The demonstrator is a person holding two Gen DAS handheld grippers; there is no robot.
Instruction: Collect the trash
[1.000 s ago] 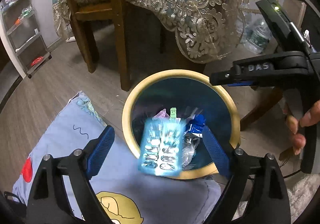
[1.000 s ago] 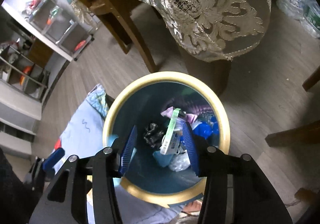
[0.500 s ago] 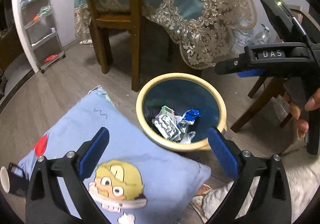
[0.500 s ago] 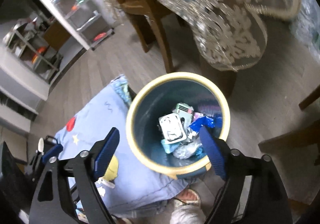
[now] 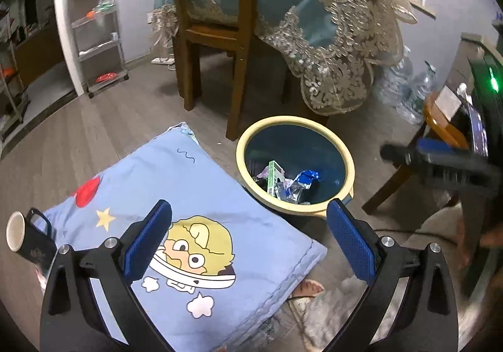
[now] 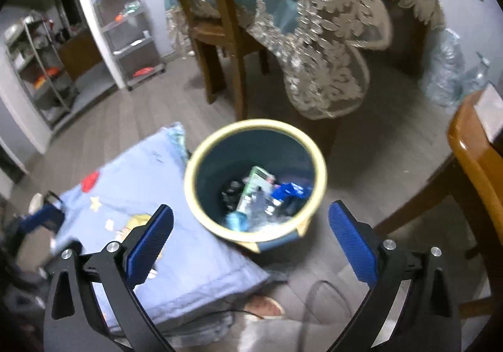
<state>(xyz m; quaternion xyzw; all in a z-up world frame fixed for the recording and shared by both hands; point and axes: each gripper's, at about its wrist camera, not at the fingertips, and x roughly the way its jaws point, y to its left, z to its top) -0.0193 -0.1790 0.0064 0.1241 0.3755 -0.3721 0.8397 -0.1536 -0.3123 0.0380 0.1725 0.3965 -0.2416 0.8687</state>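
Observation:
A dark blue trash bin with a cream rim [image 5: 345, 157] [image 6: 320, 163] stands on the floor by a blue cartoon pillow. Inside lie a green-and-white box [image 5: 274, 174] [image 6: 255, 184], a blue wrapper [image 5: 306, 177] [image 6: 290, 190] and clear plastic scraps. My left gripper [image 5: 248, 235] is open and empty, above the pillow's near edge, short of the bin. My right gripper [image 6: 250, 237] is open and empty, above the bin's near side. The right gripper also shows blurred at the right of the left wrist view [image 5: 440, 163].
The blue pillow [image 5: 163, 195] [image 6: 132, 210] lies left of the bin. A black mug [image 5: 26, 242] lies at its left edge. A wooden chair [image 5: 213, 31] and a lace-draped table [image 5: 330, 37] stand behind. A wooden stool [image 6: 471, 144] is at right, plastic bottles [image 5: 408, 88] beyond, a shelf rack [image 5: 94, 31] far left.
The left gripper let a blue blister pack fall into the bin, the right let go of the green-and-white box. Both grippers opened wide and pulled up and back from the bin.

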